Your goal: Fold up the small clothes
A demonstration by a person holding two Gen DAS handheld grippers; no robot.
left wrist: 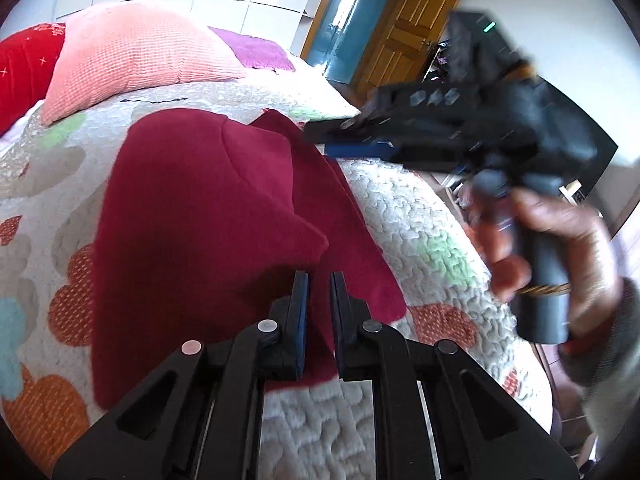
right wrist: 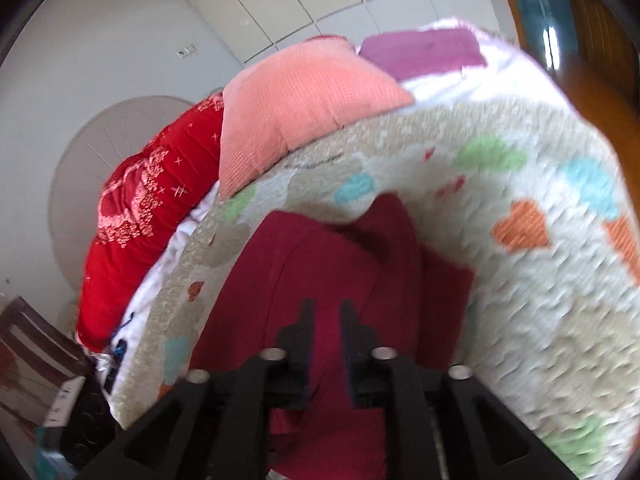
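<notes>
Left gripper (left wrist: 319,280) fingers nearly together, right gripper (right wrist: 327,308) fingers apart, both empty above the half-folded maroon garment (left wrist: 208,216) at lower centre; a careless grab risks undoing its folds.

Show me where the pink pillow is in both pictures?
Left wrist view: the pink pillow is at the upper left, behind the dark red garment.
Right wrist view: the pink pillow is at the upper middle.
Shared landmark: the red pillow touches its left side.

Home bedroom: quilted bed (left wrist: 400,208), pillows (left wrist: 140,60), wood door (left wrist: 408,28).
</notes>
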